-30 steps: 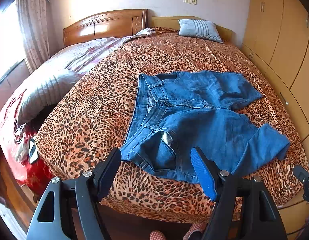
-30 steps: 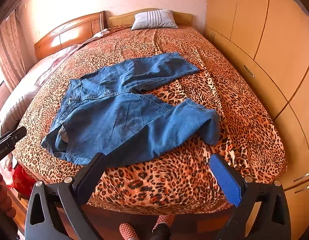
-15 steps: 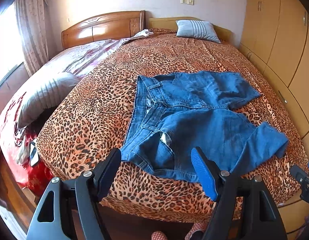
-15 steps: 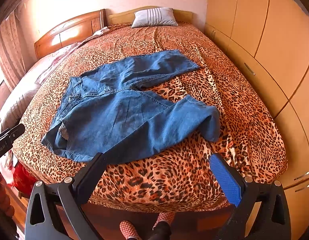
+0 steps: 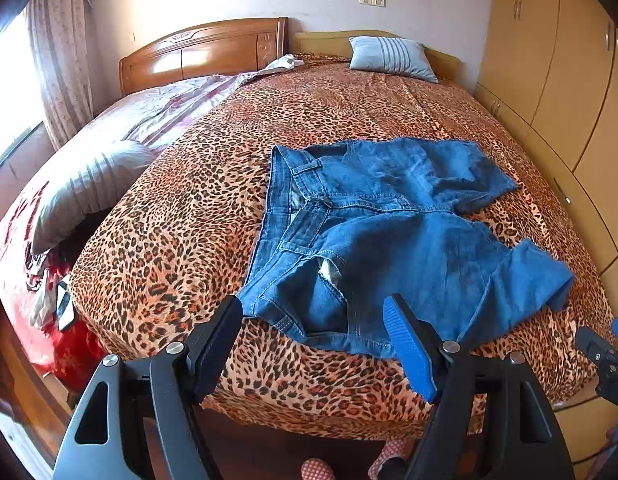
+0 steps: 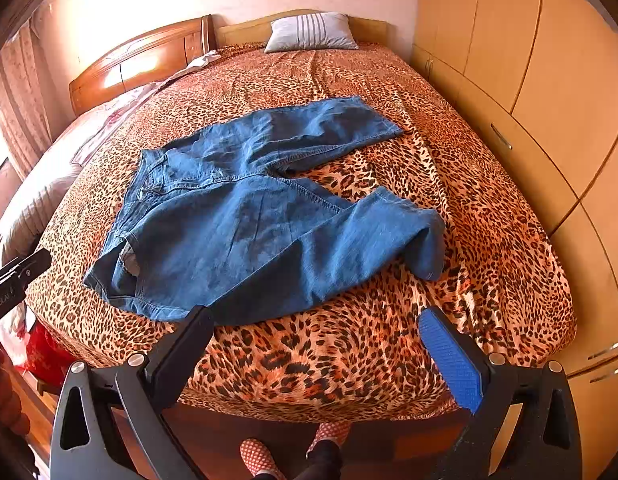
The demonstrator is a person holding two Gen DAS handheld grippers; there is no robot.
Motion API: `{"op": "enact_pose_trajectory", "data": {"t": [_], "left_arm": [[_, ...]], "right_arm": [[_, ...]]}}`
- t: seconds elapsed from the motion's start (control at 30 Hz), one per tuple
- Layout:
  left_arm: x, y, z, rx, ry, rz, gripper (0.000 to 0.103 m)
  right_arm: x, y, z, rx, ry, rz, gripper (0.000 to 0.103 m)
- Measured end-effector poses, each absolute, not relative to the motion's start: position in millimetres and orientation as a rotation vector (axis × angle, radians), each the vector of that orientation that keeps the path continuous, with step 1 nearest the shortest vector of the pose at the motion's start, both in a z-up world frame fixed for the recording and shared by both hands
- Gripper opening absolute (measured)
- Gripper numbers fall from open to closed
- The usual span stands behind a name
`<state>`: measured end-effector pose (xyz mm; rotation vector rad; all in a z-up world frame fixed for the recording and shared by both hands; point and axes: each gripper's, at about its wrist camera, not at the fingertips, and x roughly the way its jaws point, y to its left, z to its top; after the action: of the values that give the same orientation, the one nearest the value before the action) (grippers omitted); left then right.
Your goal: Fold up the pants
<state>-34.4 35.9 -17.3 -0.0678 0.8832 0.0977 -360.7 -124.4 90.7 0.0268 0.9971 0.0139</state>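
Blue denim pants lie spread on the leopard-print bedspread, waistband to the left, legs to the right; the near leg's cuff is folded back. They also show in the right wrist view. My left gripper is open and empty, just short of the near waistband corner at the foot of the bed. My right gripper is open and empty, above the bed's foot edge, short of the near leg.
A striped grey pillow lies at the headboard. A second pillow and a pink quilt lie on the left. Wooden wardrobes run along the right. My slippered feet stand on the floor below.
Both grippers have eased slightly closer to the bed. The pants lie as before and both grippers stay open.
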Motion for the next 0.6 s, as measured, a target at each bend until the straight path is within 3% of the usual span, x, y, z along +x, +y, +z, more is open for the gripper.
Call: {"op": "enact_pose_trajectory", "data": {"t": [0.6], "left_arm": [[-30.1, 36.9, -22.9, -0.081, 0.897, 0.078, 0.074]], "right_arm": [[-361.7, -123.1, 88.2, 0.024, 1.008, 0.0, 0.103]]}}
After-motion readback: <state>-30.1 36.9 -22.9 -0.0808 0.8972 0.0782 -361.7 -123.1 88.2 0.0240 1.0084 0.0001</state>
